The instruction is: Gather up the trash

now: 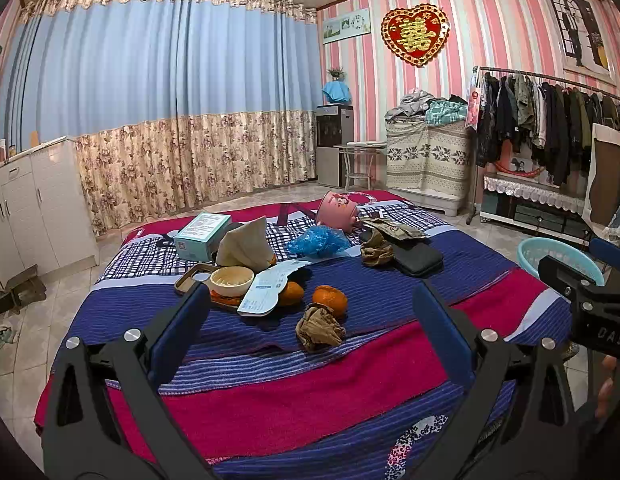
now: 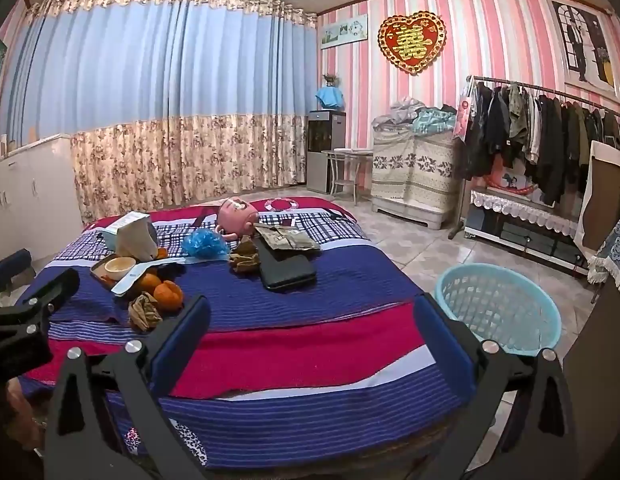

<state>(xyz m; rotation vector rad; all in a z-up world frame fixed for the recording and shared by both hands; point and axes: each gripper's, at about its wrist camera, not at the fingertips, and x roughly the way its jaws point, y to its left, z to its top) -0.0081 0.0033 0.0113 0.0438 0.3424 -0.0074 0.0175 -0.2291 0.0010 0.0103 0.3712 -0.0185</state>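
A crumpled brown paper wad (image 1: pixel 320 328) (image 2: pixel 144 312) lies on the striped bedspread (image 1: pixel 350 380), just in front of two oranges (image 1: pixel 330 299). Farther back are a blue plastic bag (image 1: pixel 318 240) (image 2: pixel 204 244), a printed paper slip (image 1: pixel 270 286) and a second brown wad (image 1: pixel 376 252). My left gripper (image 1: pixel 310 300) hovers open above the bed, facing the near wad, nothing between its fingers. My right gripper (image 2: pixel 310 308) is open too, over the bed's bare right side. A light blue basket (image 2: pixel 498 304) (image 1: pixel 558 258) stands on the floor to the right of the bed.
On the bed also sit a tray with a bowl (image 1: pixel 232 280), a teal box (image 1: pixel 202 236), a tan paper bag (image 1: pixel 246 246), a pink toy pot (image 1: pixel 336 208), a black case (image 1: pixel 416 260) and camouflage cloth (image 1: pixel 394 228). A clothes rack (image 2: pixel 542 136) lines the right wall.
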